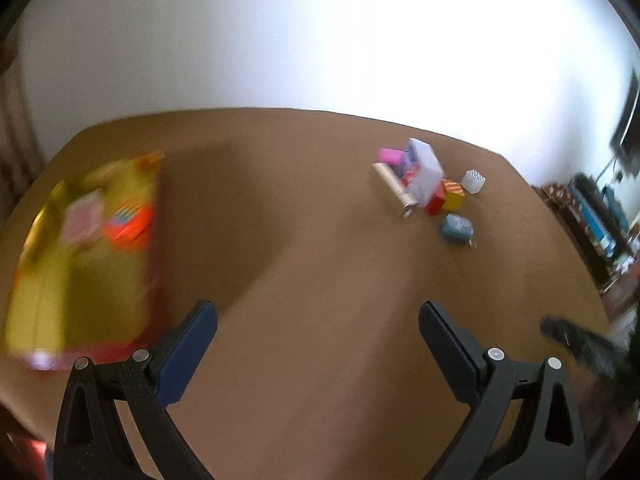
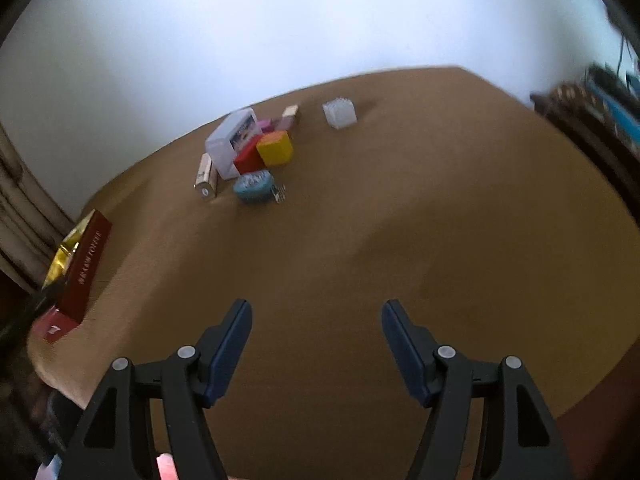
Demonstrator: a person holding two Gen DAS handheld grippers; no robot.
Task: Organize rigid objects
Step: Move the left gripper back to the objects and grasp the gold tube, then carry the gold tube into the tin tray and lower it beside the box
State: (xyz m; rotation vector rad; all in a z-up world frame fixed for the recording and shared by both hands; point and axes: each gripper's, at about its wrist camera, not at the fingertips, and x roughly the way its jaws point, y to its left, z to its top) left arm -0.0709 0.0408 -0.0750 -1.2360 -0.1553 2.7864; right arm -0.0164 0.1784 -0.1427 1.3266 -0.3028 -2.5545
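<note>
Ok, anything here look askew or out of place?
Yes: the clear plastic box sits tilted, propped on the pile of small blocks instead of lying flat. Both grippers, left and right, are open and empty.

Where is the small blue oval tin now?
The blue oval tin lies on the brown table, at the pile's near edge, just before the red block.

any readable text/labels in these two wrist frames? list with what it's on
Nothing reads cleanly.
Red box side: a line of pale lettering runs along it, too blurred and skewed to read.
Clear plastic case: printed label, too small to read.
Blue tin: lid print, unreadable.
Cards in the yellow tray: motion-blurred, unreadable.
</note>
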